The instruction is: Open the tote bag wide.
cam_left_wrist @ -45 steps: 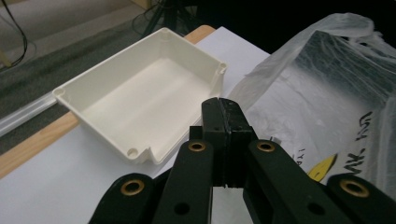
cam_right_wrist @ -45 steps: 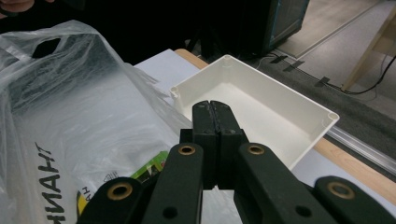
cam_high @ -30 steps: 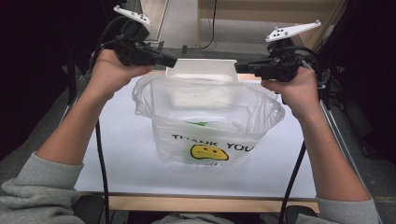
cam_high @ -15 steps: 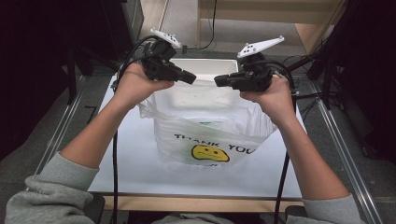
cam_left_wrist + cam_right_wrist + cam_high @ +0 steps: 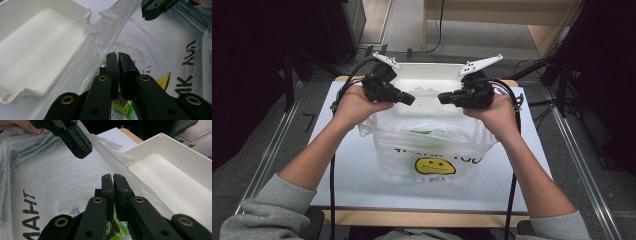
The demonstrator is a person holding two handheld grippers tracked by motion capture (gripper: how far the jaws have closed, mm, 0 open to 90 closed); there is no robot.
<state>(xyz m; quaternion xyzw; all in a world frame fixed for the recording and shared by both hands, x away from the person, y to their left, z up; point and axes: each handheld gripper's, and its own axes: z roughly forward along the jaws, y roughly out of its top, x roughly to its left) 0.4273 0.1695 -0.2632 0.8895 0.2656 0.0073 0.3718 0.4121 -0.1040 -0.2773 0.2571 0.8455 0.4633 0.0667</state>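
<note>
A clear plastic bag [image 5: 432,145] printed with "THANK YOU" and a yellow smiley face [image 5: 435,166] stands on the white table top [image 5: 337,170]. A green packet [image 5: 424,132] lies inside it, and that packet [image 5: 122,107] shows under the jaws in both gripper views. My left gripper [image 5: 411,99] and right gripper [image 5: 441,97] hover over the bag's mouth, tips pointing at each other and a short gap apart. Both are shut, and the bag's rim rises toward each hand. The left gripper [image 5: 117,55] and right gripper [image 5: 112,177] have their jaws pressed together over the bag's film.
A white shallow tray [image 5: 427,75] sits just behind the bag at the table's far edge; the tray [image 5: 37,50] is bare inside. Black cables hang from both grippers along the forearms. Metal rails run down each side of the table.
Both hands have swung inward from the bag's outer sides until the tips nearly meet. The bag's mouth has narrowed and its top has gathered toward the middle.
</note>
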